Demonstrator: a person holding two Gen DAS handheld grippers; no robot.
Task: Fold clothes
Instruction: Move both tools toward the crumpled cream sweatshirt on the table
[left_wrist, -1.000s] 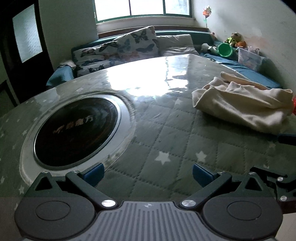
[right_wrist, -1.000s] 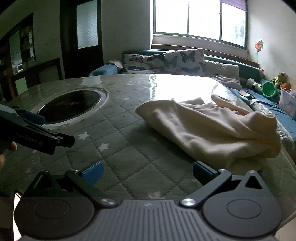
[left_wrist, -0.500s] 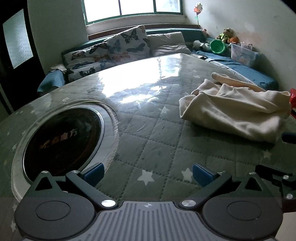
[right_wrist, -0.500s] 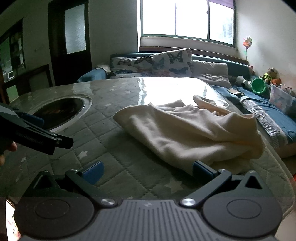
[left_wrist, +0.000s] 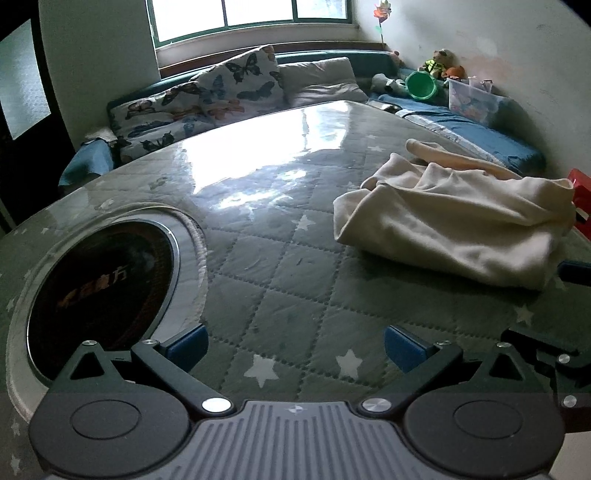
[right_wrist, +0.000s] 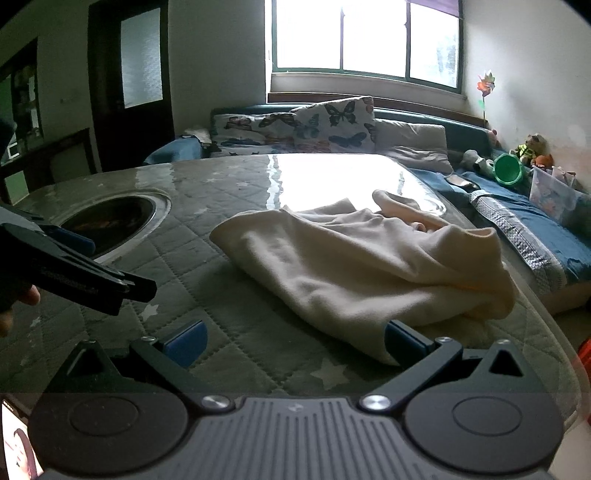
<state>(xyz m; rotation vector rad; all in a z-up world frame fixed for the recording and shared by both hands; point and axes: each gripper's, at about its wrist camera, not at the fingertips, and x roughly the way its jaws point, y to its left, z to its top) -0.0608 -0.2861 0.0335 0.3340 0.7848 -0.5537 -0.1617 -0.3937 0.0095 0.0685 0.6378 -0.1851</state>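
Observation:
A crumpled cream garment (left_wrist: 454, 221) lies in a heap on the right side of the quilted green table cover (left_wrist: 288, 266). My left gripper (left_wrist: 295, 345) hovers open over bare cover, left of and nearer than the garment, with nothing between its blue pads. In the right wrist view the same garment (right_wrist: 354, 269) fills the middle. My right gripper (right_wrist: 293, 341) is open, its right pad at the heap's near edge. The left gripper's body (right_wrist: 74, 273) shows at the left of that view, held by a hand.
A round dark inset with a metal rim (left_wrist: 99, 288) is sunk into the table at the left. Behind the table runs a bench with butterfly cushions (left_wrist: 229, 88), a green bucket (left_wrist: 421, 85), soft toys and a clear box. A red object (left_wrist: 580, 192) sits at the far right.
Both grippers have moved toward the garment, and it sits larger and nearer in both views. The right pad now reaches the heap's near edge. Both stay open.

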